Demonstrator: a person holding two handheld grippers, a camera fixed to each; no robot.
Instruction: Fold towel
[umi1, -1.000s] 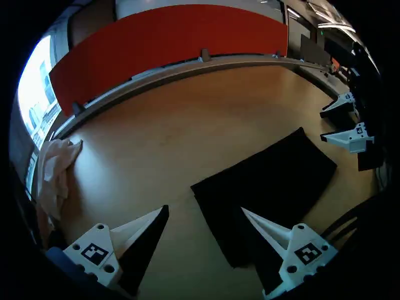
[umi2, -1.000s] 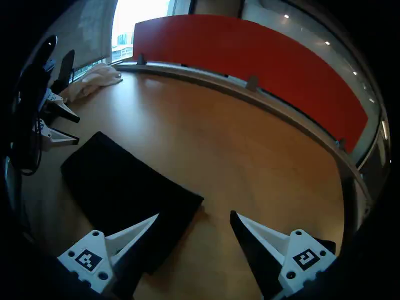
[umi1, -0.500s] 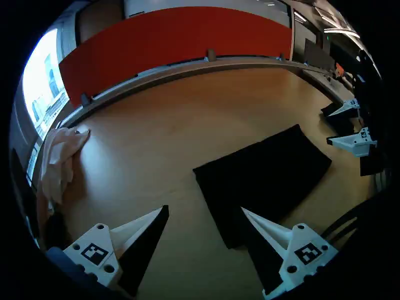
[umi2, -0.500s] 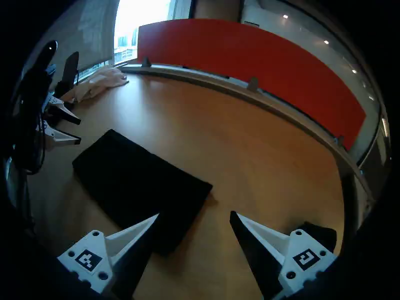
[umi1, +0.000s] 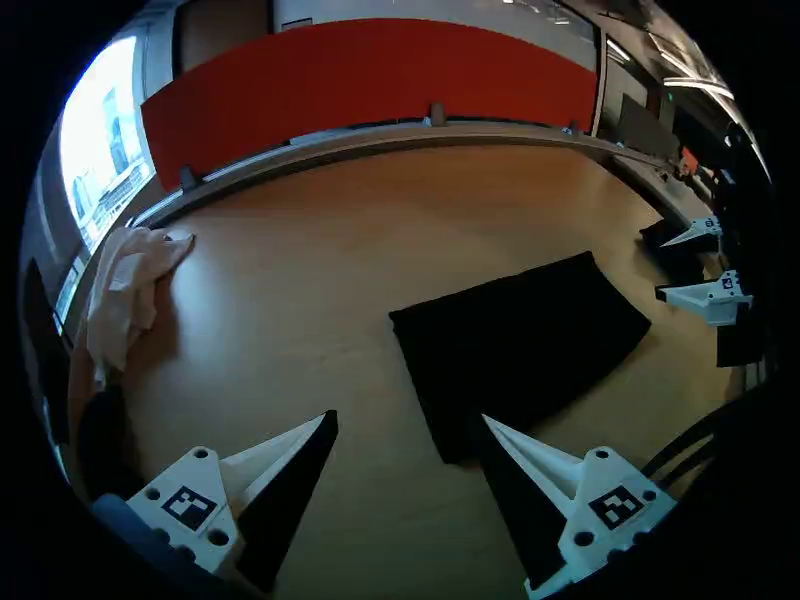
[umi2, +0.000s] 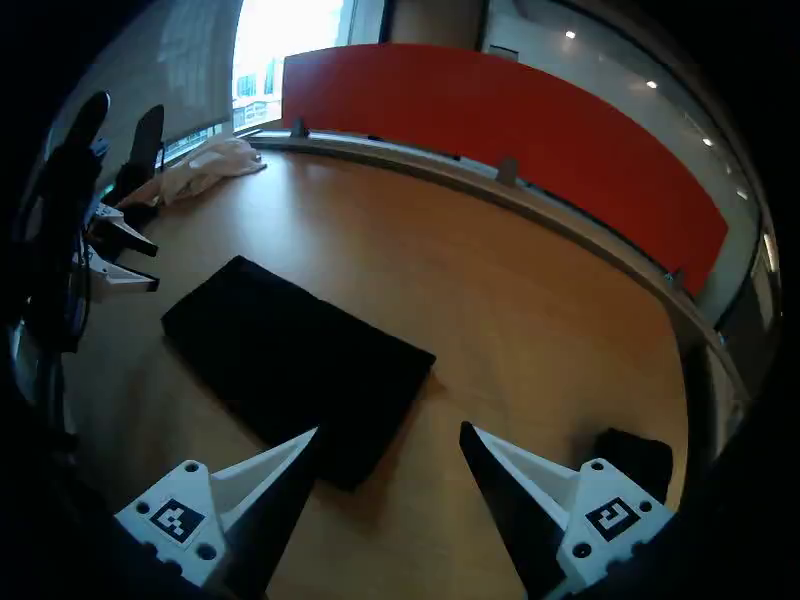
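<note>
Both grippers held low and tipped down over the wooden table (umi1: 320, 250), smooth with a slight sheen. A red panel (umi1: 370, 80) stands beyond the black towel (umi1: 520, 340), which lies flat as a matte folded rectangle. Crumpled pale cloth (umi1: 125, 290) sits well left of the towel. Left gripper (umi1: 407, 415) fingers apart at the towel's near corner. Right gripper (umi2: 389, 428) fingers apart at its other end (nothing clamped).

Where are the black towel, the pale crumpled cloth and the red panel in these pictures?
black towel (umi1: 520, 345): left gripper view, middle of its flat top
pale crumpled cloth (umi1: 125, 285): left gripper view, middle of the heap
red panel (umi2: 520, 120): right gripper view, middle of its face
</note>
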